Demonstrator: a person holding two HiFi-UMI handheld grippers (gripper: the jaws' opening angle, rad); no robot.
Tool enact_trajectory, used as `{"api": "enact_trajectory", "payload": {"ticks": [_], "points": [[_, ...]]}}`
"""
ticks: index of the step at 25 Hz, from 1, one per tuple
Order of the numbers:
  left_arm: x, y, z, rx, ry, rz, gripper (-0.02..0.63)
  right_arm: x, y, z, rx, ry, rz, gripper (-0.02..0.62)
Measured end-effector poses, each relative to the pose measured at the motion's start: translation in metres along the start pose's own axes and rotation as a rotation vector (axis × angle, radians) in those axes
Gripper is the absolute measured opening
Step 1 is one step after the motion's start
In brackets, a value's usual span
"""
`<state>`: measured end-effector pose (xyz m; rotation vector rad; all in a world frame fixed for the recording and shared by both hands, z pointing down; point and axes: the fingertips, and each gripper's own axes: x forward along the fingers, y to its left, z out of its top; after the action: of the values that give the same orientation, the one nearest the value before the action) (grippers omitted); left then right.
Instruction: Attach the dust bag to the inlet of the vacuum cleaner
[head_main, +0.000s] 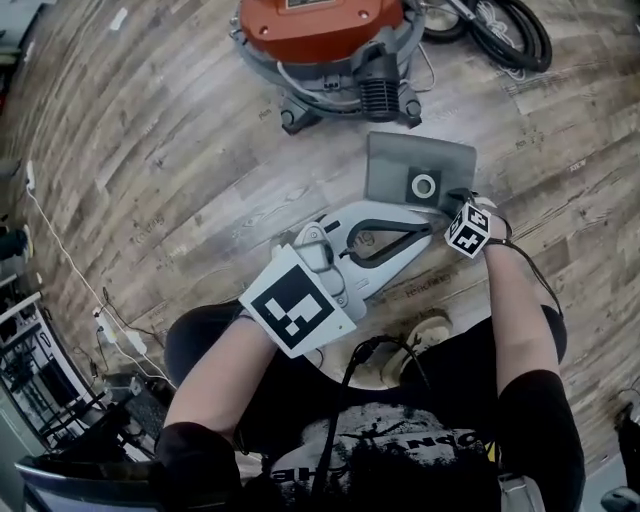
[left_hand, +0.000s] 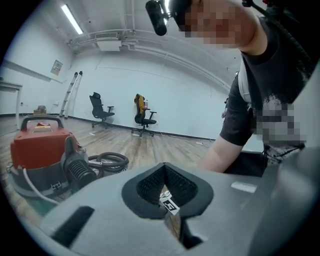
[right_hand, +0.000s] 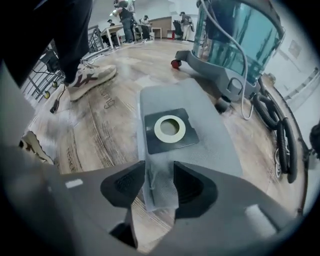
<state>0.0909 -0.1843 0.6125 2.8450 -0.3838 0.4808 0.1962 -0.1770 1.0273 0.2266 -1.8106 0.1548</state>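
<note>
The right tongs (right_hand: 159, 172) stood apart astride the dust bag's (right_hand: 207, 145) near edge, lower centre. The left tongs (left_hand: 165, 170) were closed, empty.

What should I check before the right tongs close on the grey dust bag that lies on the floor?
1. Grey fabric dust bag lies flat on the wooden floor: ok.
2. Right tongs open, with the bag's near edge between them: ok.
3. Its pads stay clear of the dark card collar with pale ring: ok.
4. Left tongs empty: ok, they are shut on nothing.
5. Inlet of the orange-topped vacuum cleaner exposed and reachable: cannot tell.
</note>
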Motion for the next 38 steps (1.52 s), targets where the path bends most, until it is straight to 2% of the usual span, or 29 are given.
{"api": "enact_trajectory", "payload": {"ticks": [3,6,10,13,19,25,30,31,32,34,38], "points": [[-0.003,0.007,-0.007,-0.01,0.009,0.02,0.002,0.012,0.002,-0.003,-0.031,0.047,0.002,0.185],[-0.004,0.008,-0.009,-0.02,0.001,0.042,0.002,0.019,0.001,-0.007,-0.025,0.068,-0.003,0.155],[-0.004,0.003,-0.013,-0.009,0.005,0.033,0.002,0.024,0.005,-0.006,-0.085,0.09,0.001,0.052],[-0.005,-0.003,-0.016,-0.01,0.007,0.031,0.002,0.019,0.004,-0.003,-0.107,0.09,-0.013,0.017],[-0.005,-0.006,-0.025,0.019,0.024,0.044,0.002,-0.018,-0.007,0.006,-0.125,0.056,-0.004,0.009],[-0.003,0.003,-0.031,0.004,0.015,0.105,0.002,-0.08,-0.015,0.025,-0.331,0.045,0.032,0.008],[0.012,-0.001,-0.075,-0.021,0.156,0.138,0.003,-0.14,-0.029,0.054,-0.262,-0.086,0.027,0.008],[0.015,-0.001,-0.086,-0.017,0.201,0.141,0.026,-0.15,-0.031,0.06,-0.255,-0.107,0.03,0.008],[0.017,-0.001,-0.098,-0.003,0.254,0.143,0.117,-0.159,-0.032,0.066,-0.25,-0.126,0.033,0.008],[0.021,0.004,-0.12,0.064,0.37,0.157,0.183,-0.175,-0.033,0.075,-0.242,-0.157,0.044,0.008],[0.038,0.019,-0.162,0.242,0.578,0.185,0.237,-0.197,-0.027,0.086,-0.212,-0.201,0.065,0.008]]}}
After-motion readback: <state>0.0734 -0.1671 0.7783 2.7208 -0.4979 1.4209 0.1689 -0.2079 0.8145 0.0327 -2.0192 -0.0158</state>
